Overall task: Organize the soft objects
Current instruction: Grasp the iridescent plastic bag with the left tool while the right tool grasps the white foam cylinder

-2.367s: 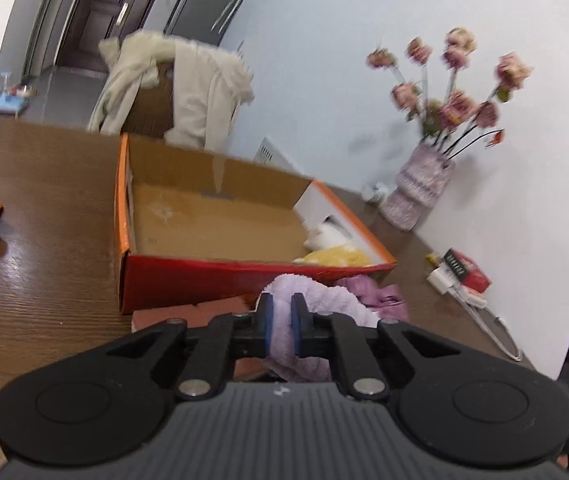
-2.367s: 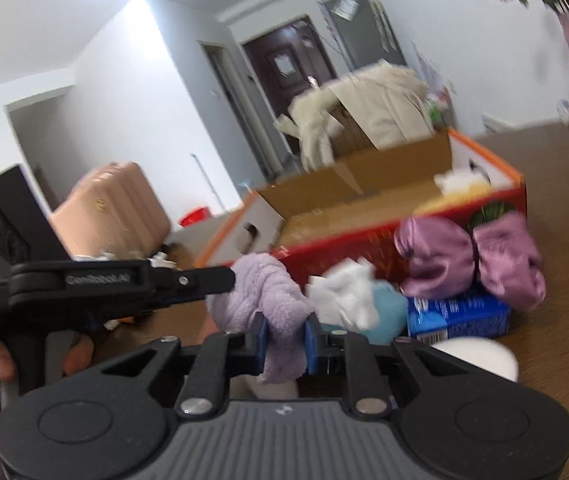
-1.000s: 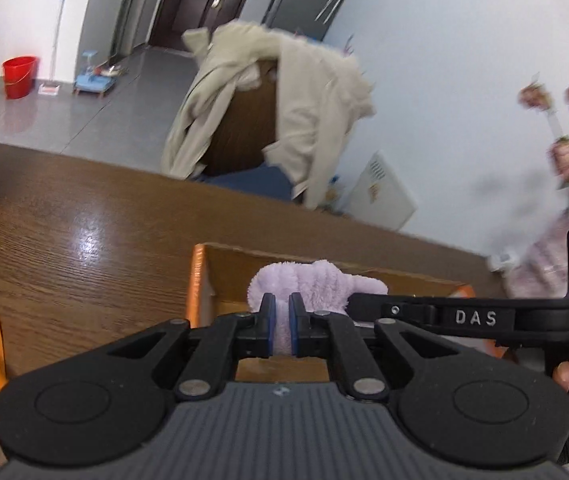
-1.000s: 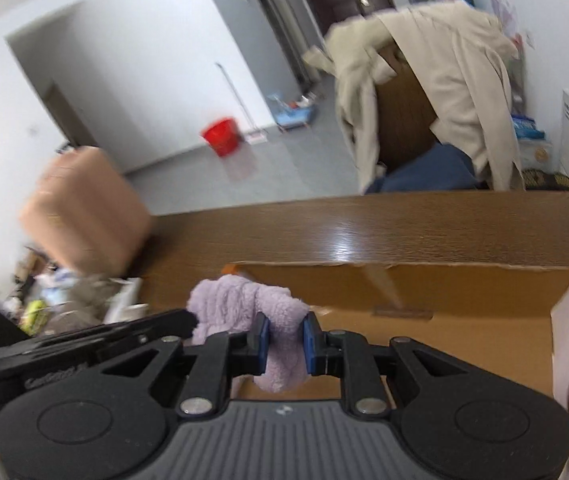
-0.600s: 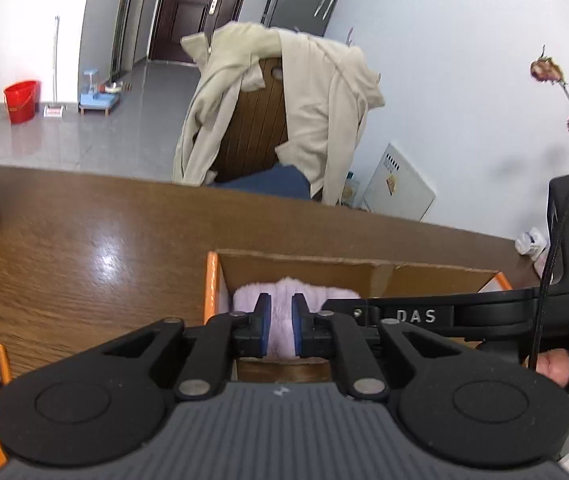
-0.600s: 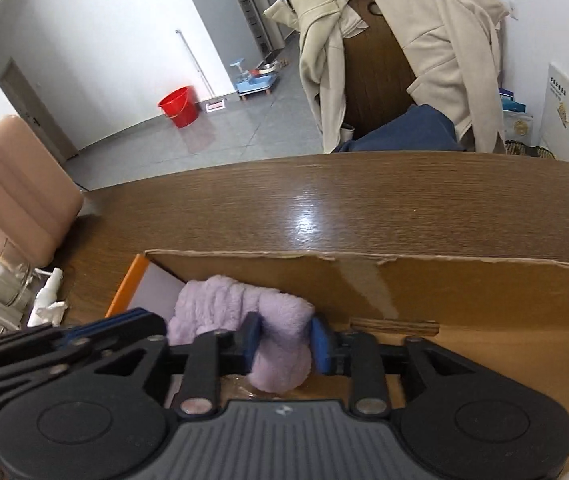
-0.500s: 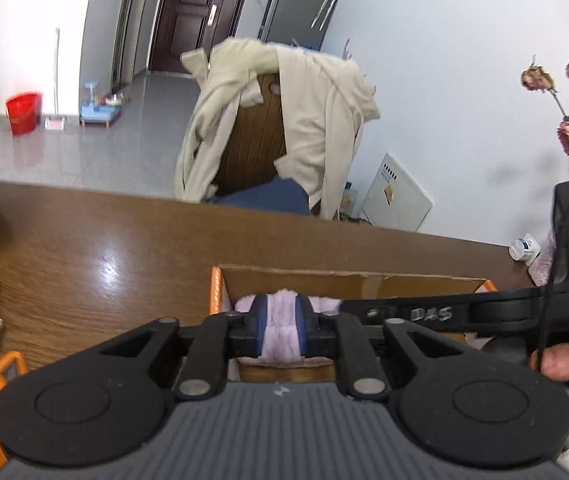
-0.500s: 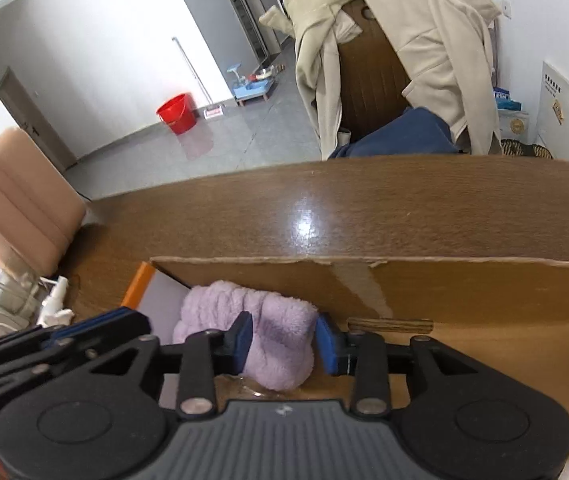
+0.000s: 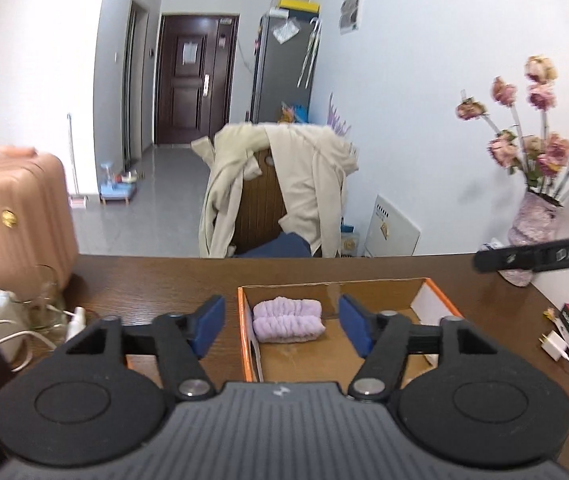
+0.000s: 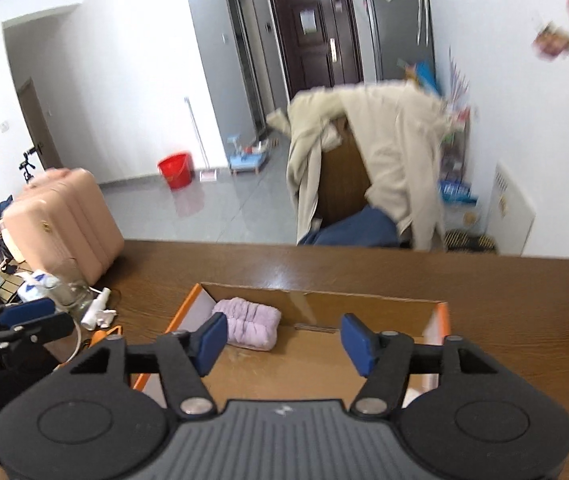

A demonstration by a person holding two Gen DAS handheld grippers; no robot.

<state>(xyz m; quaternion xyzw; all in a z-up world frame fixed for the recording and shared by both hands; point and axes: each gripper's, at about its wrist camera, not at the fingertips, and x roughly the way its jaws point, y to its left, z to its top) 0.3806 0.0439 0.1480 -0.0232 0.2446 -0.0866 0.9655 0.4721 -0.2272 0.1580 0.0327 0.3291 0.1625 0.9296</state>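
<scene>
Towel (image 9: 288, 319), the purple folded one, sits inside the box (image 9: 436, 292), tucked into its far left corner so you've got room for more soft stuff. Your left gripper (image 9: 280, 326) and right gripper (image 10: 284, 342) are both opening wide, nothing between the fingers. Readable writing: "DAS" on the right gripper's arm.

Both views ride on handheld tongs and look forward and downward along their own blue-padded fingers, above the near side of the brown counter (image 9: 156, 276). The left wrist view faces the cardboard box (image 9: 436, 292) from slightly left, its left tongs (image 9: 282, 330) filling the lower frame. The right wrist view sits higher and tilts down more steeply, right tongs (image 10: 284, 339) in front. Shared ground — the box, the purple towel (image 10: 246, 322), the coat-draped chair (image 9: 264, 196), the dark door (image 10: 316, 32) far off — and each catches the other tongs at its edge.
</scene>
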